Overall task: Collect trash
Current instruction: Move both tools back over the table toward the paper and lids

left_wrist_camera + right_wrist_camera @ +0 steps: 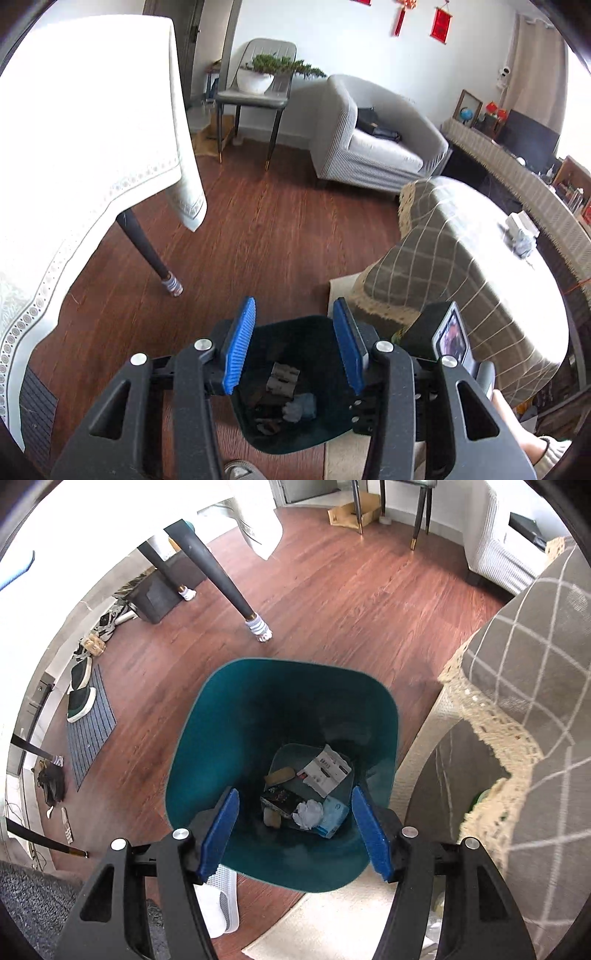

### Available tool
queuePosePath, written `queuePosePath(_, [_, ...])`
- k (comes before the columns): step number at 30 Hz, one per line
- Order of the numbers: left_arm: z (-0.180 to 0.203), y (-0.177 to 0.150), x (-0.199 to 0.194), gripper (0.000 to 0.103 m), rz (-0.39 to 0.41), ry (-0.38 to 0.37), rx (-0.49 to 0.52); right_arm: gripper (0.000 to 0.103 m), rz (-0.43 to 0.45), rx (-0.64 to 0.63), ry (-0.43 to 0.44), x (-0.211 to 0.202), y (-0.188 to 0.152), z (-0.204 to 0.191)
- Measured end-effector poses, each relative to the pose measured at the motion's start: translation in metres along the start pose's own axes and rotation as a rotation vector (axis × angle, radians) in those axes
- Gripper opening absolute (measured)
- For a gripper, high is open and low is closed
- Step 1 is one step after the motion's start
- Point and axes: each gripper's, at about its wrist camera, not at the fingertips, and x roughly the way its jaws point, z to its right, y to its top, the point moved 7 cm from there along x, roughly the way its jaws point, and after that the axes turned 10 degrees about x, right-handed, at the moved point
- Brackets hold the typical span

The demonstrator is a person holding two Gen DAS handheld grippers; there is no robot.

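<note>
The right gripper [293, 834] hangs directly above a teal bin [207, 738], its blue-padded fingers [218, 834] spread wide with nothing between them. The bin stands on a dark wood floor [332, 602], its near edge touching a cream rug [332, 919]. At the bottom of the bin lies the trash: a white printed box [327, 770], a crumpled white tissue [308, 812], a light blue packet [334, 814], a dark wrapper [279, 797] and two tan scraps, all close together and partly overlapping.

The left gripper [293, 345] is also above the bin [321, 424], its fingers [240, 343] likewise set wide and holding nothing. Through them the bin's dim inside shows a grey box [282, 378] and a pale wad [301, 406].

A table with a white cloth [92, 147] stands to the left, one dark leg [218, 572] on the floor beyond the bin. To the right is a low table under a grey checked cloth [461, 258]. Far across the room are a grey armchair [376, 144] and a chair with a potted plant [266, 72] on it. Shoes [81, 694] lie on a striped mat [92, 731] at far left.
</note>
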Motion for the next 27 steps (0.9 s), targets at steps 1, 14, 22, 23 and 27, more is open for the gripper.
queuePosePath(1, [0.004, 0.003, -0.004, 0.047, 0.015, 0.001, 0.006, 0.065, 0.007, -0.006, 0.002, -0.004, 0.000, -0.001])
queuePosePath(14, [0.033, 0.044, -0.041, 0.050, 0.124, -0.006, 0.015, 0.064, 0.197, -0.101, 0.072, -0.103, 0.012, -0.017])
queuePosePath(22, [0.059, 0.072, -0.047, 0.056, 0.177, -0.033, 0.019, 0.060, 0.350, -0.112, 0.085, -0.172, 0.028, 0.002])
queuePosePath(23, [0.064, 0.075, -0.045, 0.056, 0.178, -0.032, 0.027, 0.060, 0.361, -0.113, 0.077, -0.177, 0.029, 0.006])
queuePosePath(27, [0.083, 0.084, -0.037, 0.059, 0.176, -0.031, 0.054, 0.060, 0.392, -0.101, 0.057, -0.194, 0.036, 0.027])
